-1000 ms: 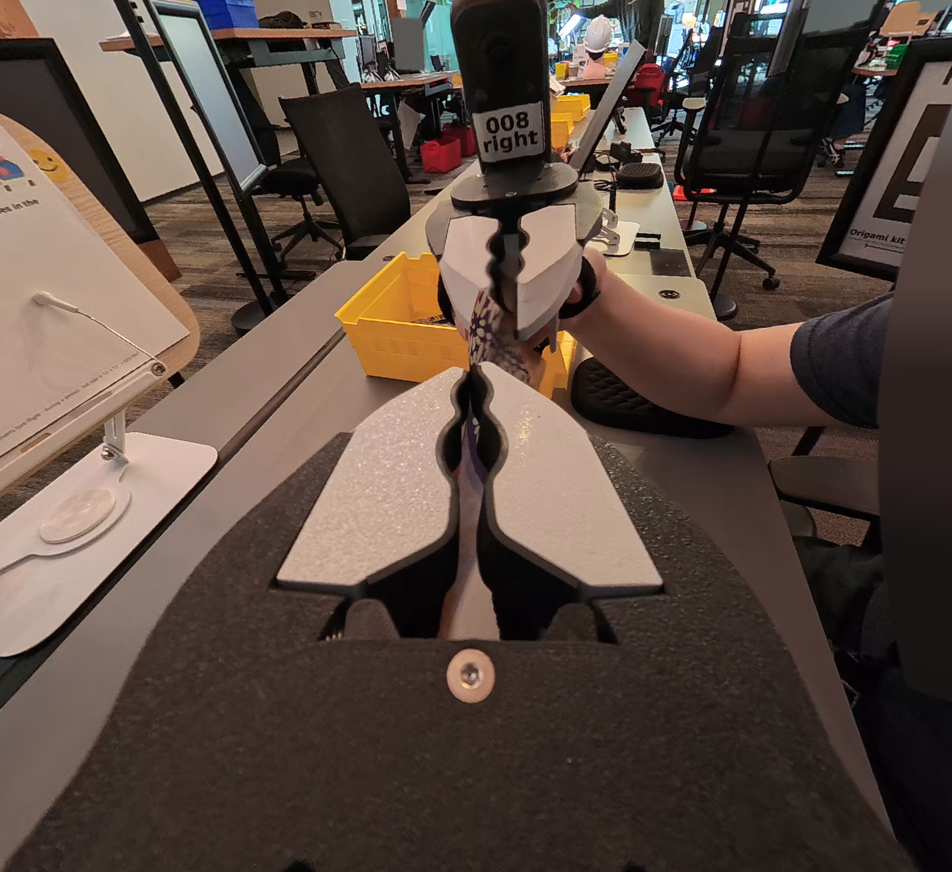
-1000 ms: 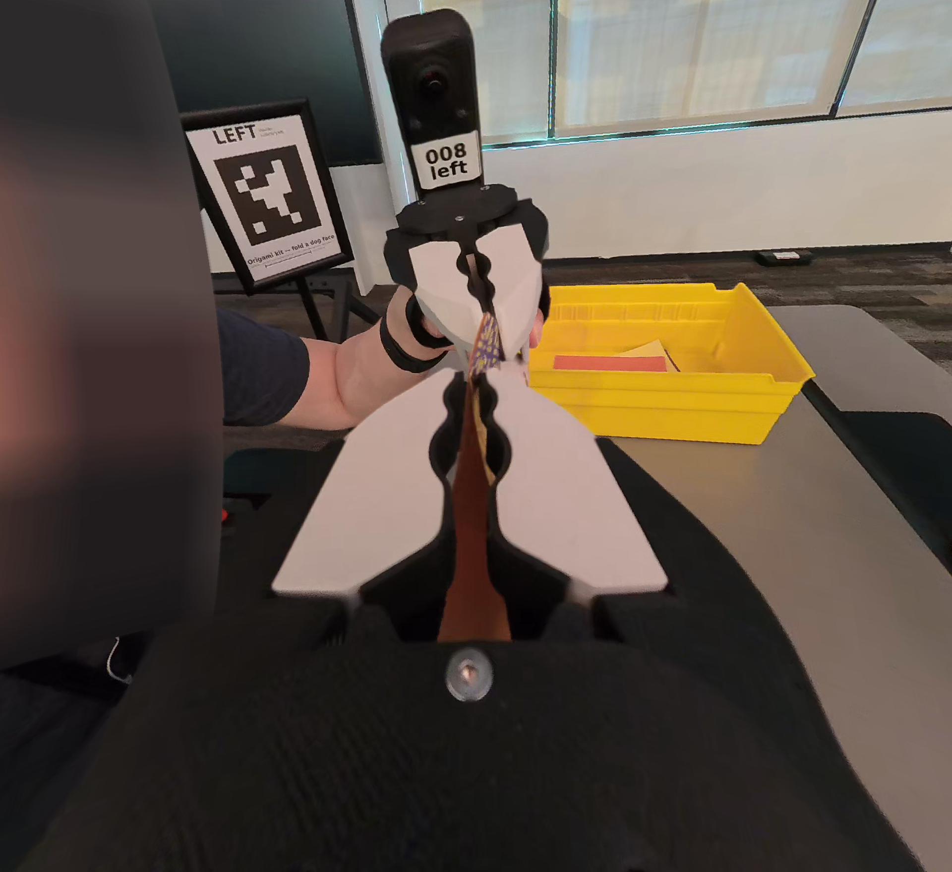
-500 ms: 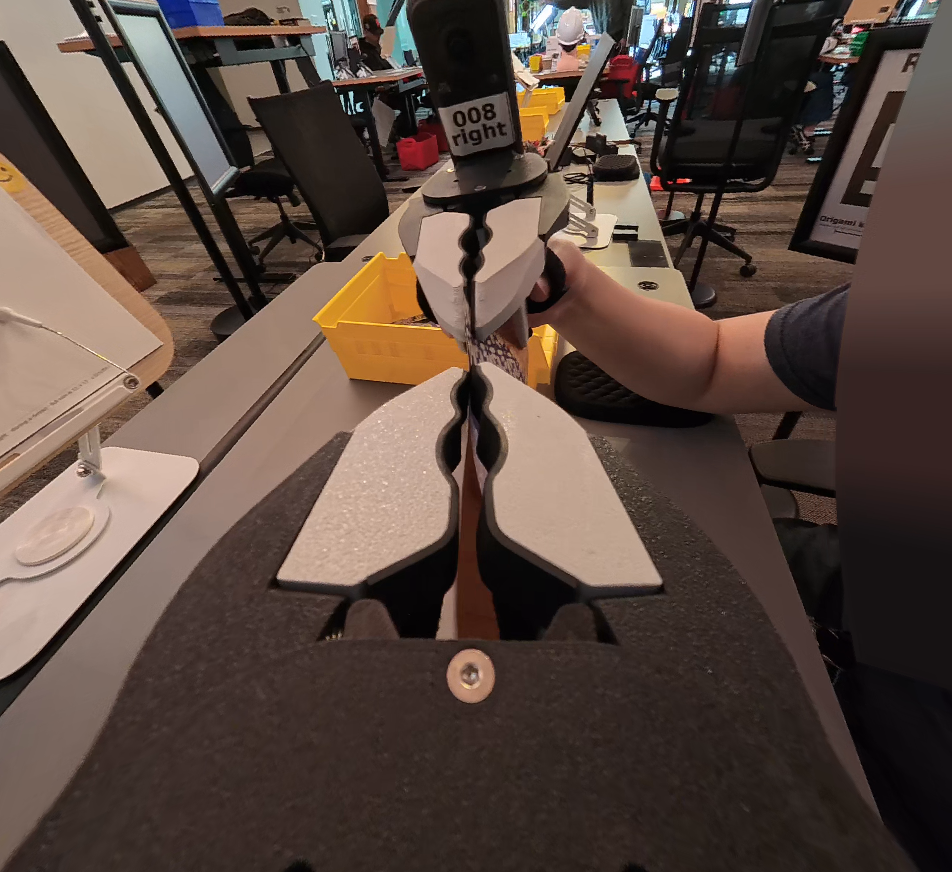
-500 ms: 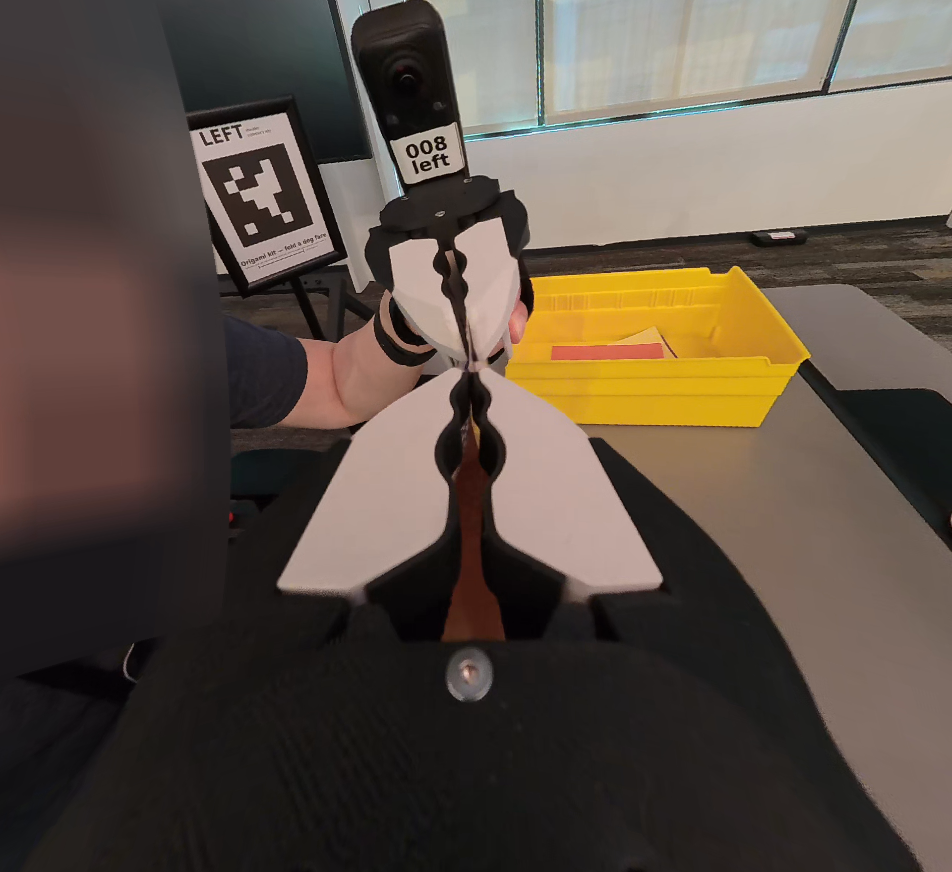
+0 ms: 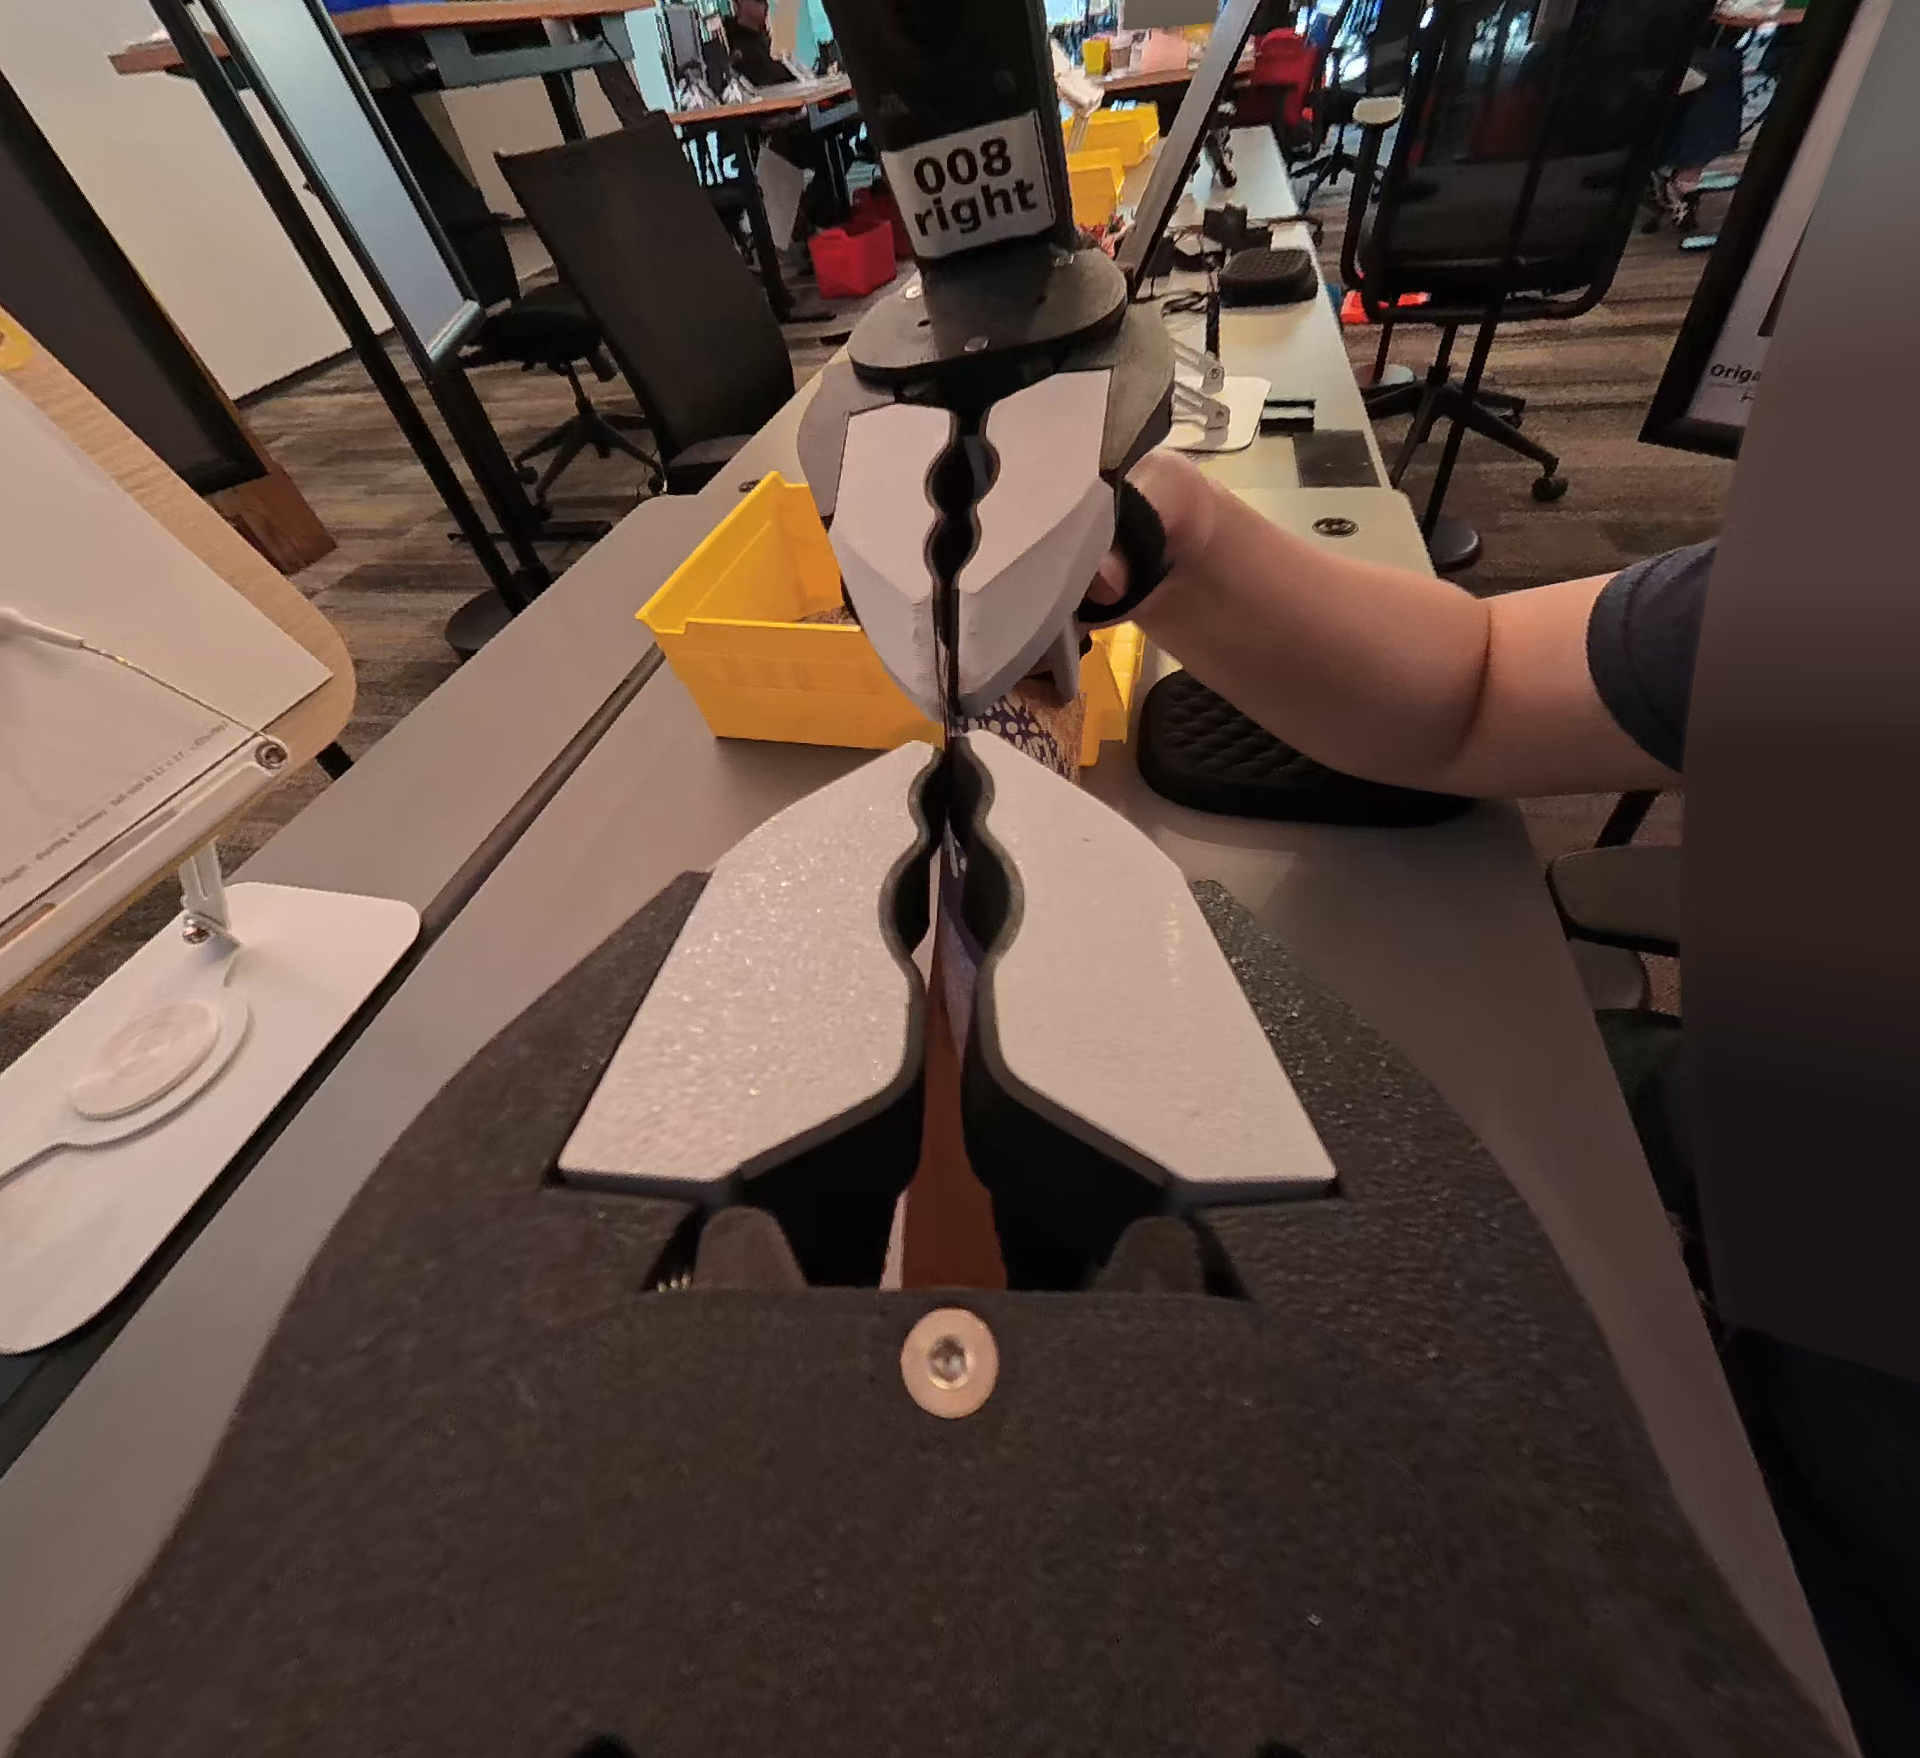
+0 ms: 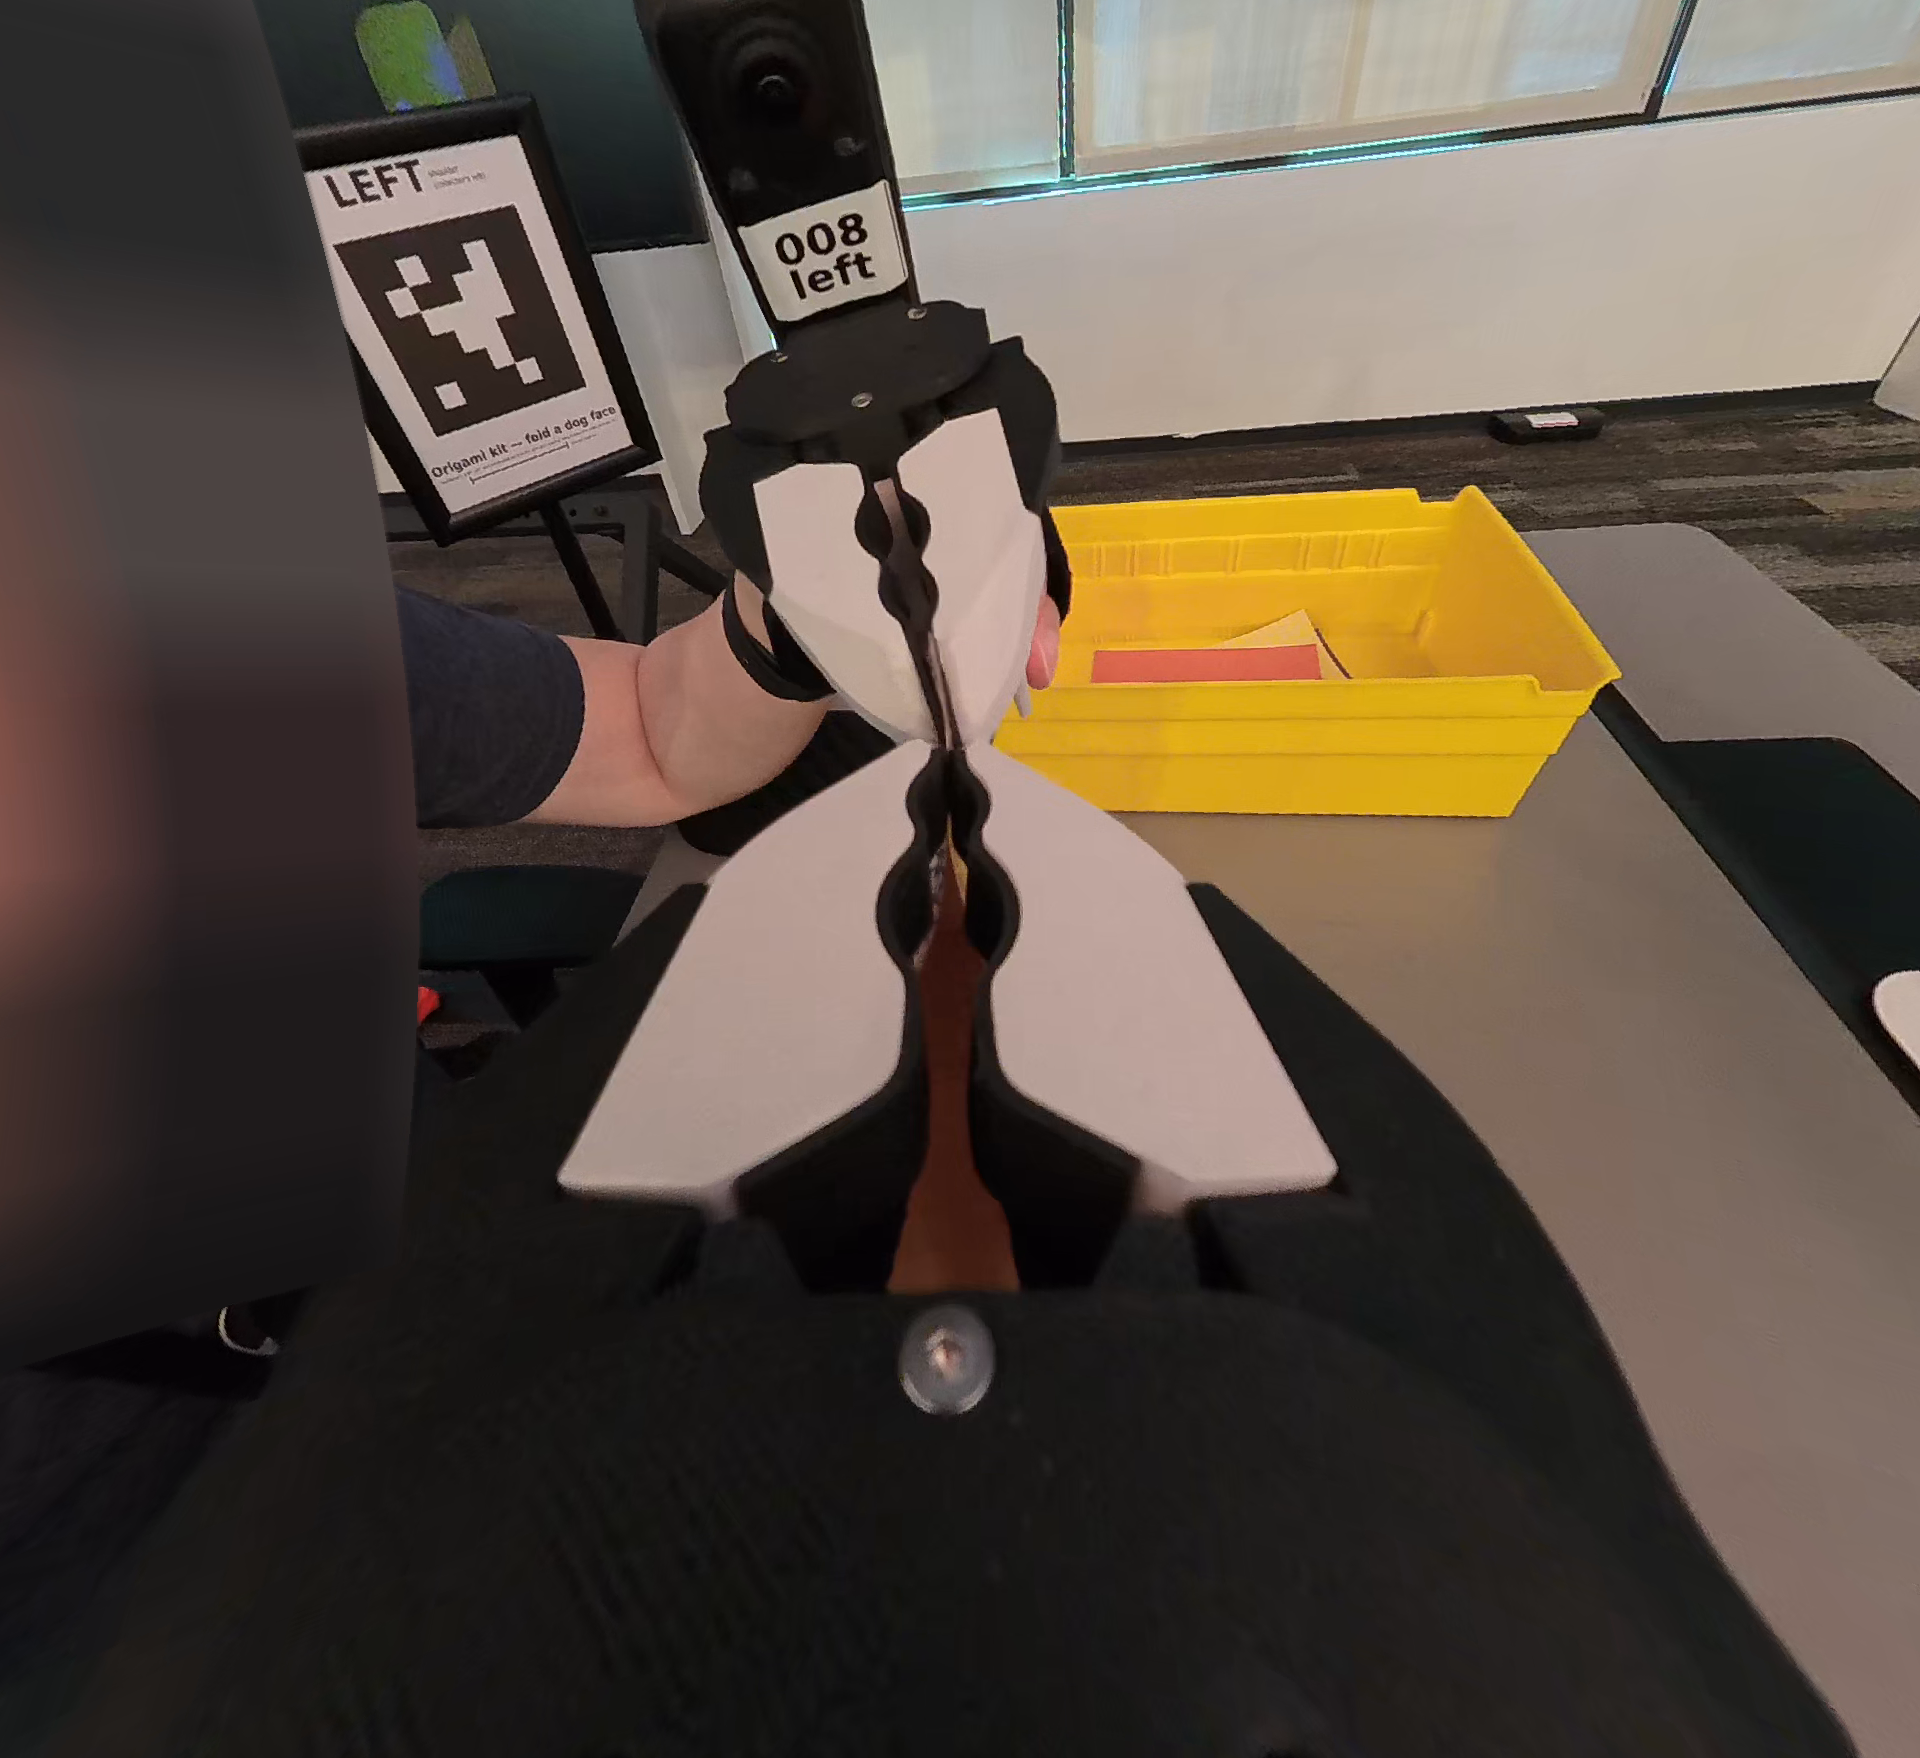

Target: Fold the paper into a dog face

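The folded paper (image 5: 1023, 732), purple-patterned on one side and brown on the other, is held edge-on in the air above the grey table (image 5: 582, 825). My left gripper (image 5: 951, 752) is shut on it, with a brown strip showing between its fingers. My right gripper (image 6: 948, 758) is shut on the same paper (image 6: 951, 1137). The two grippers face each other tip to tip, nearly touching. The right gripper (image 5: 945, 700) shows just beyond my left one, and the left gripper (image 6: 940, 732) just beyond my right one. Most of the paper is hidden by the fingers.
A yellow bin (image 6: 1299, 742) holding red and yellow sheets stands on the table behind the grippers; it also shows in the left wrist view (image 5: 758, 659). A document stand (image 5: 125, 669) is at the left, a black wrist pad (image 5: 1247, 763) at the right, and a framed marker sign (image 6: 468, 326) behind. My two grippers' fingertips are within a few centimetres of each other.
The two grippers have closed in on each other until their tips nearly meet. Less patterned paper shows between them. Both stay shut on the paper.
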### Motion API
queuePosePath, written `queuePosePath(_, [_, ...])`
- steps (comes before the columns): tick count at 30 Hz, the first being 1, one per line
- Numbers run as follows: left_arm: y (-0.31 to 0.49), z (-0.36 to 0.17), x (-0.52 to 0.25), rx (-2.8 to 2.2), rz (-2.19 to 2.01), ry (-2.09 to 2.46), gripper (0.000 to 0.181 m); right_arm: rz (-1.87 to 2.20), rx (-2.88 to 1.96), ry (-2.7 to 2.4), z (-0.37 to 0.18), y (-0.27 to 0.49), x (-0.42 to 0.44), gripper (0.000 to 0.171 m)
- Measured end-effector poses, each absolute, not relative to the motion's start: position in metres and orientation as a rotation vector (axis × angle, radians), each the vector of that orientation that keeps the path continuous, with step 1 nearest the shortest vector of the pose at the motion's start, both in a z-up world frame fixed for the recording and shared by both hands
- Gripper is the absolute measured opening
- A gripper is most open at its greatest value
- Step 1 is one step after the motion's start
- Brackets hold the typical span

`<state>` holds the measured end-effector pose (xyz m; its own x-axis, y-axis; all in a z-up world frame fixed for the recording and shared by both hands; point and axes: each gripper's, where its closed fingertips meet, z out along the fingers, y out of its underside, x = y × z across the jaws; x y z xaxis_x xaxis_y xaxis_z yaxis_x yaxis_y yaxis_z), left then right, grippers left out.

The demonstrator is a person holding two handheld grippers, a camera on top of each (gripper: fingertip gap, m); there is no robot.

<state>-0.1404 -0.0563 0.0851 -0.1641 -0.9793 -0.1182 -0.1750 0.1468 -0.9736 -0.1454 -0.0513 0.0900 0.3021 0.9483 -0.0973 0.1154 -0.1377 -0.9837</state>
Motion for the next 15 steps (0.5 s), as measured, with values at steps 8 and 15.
queuePosePath(8, [-0.0559,0.0827,-0.1408,-1.213,-1.181,1.527,0.000,0.979,-1.519,-1.039,0.0880,-0.0517,-0.1460,0.001])
queuePosePath(15, [-0.0592,0.0826,-0.1413,-1.220,-1.229,1.541,0.000,0.968,-1.482,-1.053,0.0908,-0.0536,-0.1476,0.005])
